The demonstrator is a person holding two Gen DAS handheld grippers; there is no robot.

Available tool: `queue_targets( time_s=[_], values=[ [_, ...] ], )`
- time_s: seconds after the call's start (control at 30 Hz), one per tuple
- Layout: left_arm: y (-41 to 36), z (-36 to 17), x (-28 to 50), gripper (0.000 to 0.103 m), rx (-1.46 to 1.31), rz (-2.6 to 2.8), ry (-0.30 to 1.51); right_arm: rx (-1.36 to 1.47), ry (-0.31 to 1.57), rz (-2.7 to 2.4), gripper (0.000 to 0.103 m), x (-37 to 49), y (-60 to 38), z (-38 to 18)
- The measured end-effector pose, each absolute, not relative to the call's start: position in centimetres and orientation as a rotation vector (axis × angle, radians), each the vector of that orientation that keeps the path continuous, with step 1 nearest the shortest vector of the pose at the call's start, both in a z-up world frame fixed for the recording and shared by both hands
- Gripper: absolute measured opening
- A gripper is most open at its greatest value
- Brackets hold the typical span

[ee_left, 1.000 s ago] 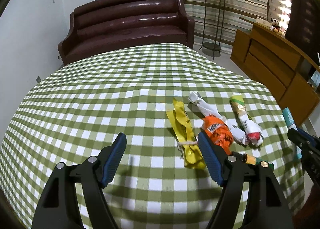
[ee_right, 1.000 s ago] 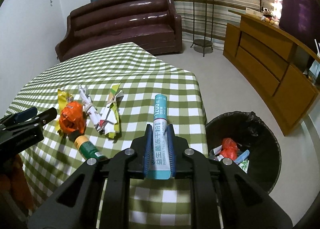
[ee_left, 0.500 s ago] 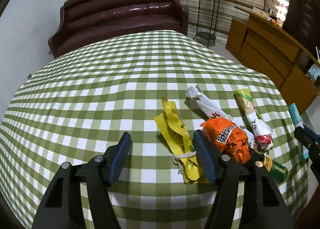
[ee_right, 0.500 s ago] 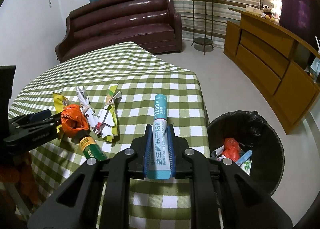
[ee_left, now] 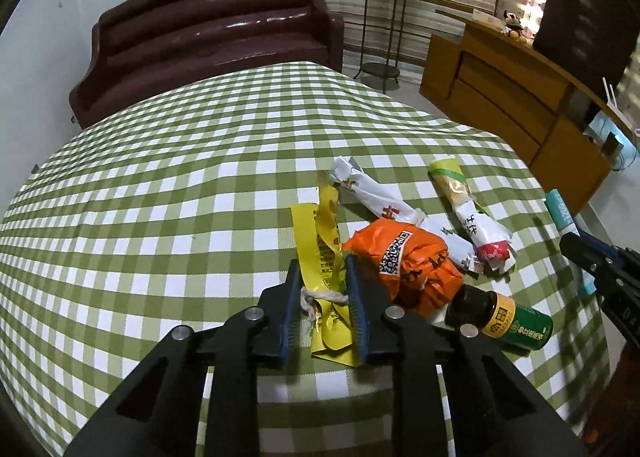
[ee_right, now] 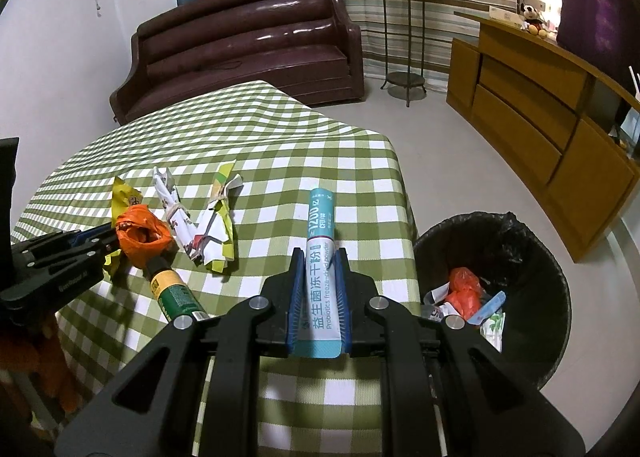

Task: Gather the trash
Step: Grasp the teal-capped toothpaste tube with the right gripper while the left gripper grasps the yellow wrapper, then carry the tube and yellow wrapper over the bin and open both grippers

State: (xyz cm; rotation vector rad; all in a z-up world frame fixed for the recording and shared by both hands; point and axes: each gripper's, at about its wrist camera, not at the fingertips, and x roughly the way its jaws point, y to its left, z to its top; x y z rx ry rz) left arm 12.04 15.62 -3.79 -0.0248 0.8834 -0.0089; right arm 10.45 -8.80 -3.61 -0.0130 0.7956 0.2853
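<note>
My left gripper (ee_left: 322, 263) points down at the checked table (ee_left: 160, 197); its jaws are closing and pinch a yellow wrapper (ee_left: 320, 225) tied with string. Right beside it lie a crumpled orange bag (ee_left: 404, 261), a white wrapper (ee_left: 376, 201), a green-and-white wrapper (ee_left: 468, 213) and a small brown bottle with a green label (ee_left: 508, 317). My right gripper (ee_right: 320, 257) is shut on a teal sachet (ee_right: 320, 277) held over the table's right edge. Below and to the right of it stands a black-lined trash bin (ee_right: 520, 241) with some trash inside. In the right wrist view the left gripper (ee_right: 108, 239) is at the far left.
A dark red sofa (ee_left: 208, 41) stands behind the table. A wooden sideboard (ee_right: 540, 105) runs along the right wall, and a metal plant stand (ee_right: 404, 37) stands near the curtain. Bare floor lies between the table, the bin and the sideboard.
The left gripper has shifted right and forward over the yellow wrapper, and its jaws have narrowed from wide open to pinching it. The right gripper and its sachet have stayed put.
</note>
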Motion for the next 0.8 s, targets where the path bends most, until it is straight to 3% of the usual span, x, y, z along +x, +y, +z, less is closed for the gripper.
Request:
queue_targets(
  time_s=[0.47, 0.8],
  values=[
    [17.5, -2.8, 9.4, 0.023, -0.058, 0.030, 0.873, 0.001, 0.776, 0.277, 0.015, 8.9, -9.5, -3.0],
    [13.9, -0.1, 7.6, 0.023, -0.061, -0.079, 0.797, 0.016, 0.738, 0.224, 0.015, 7.5, -12.2, -1.5]
  ],
)
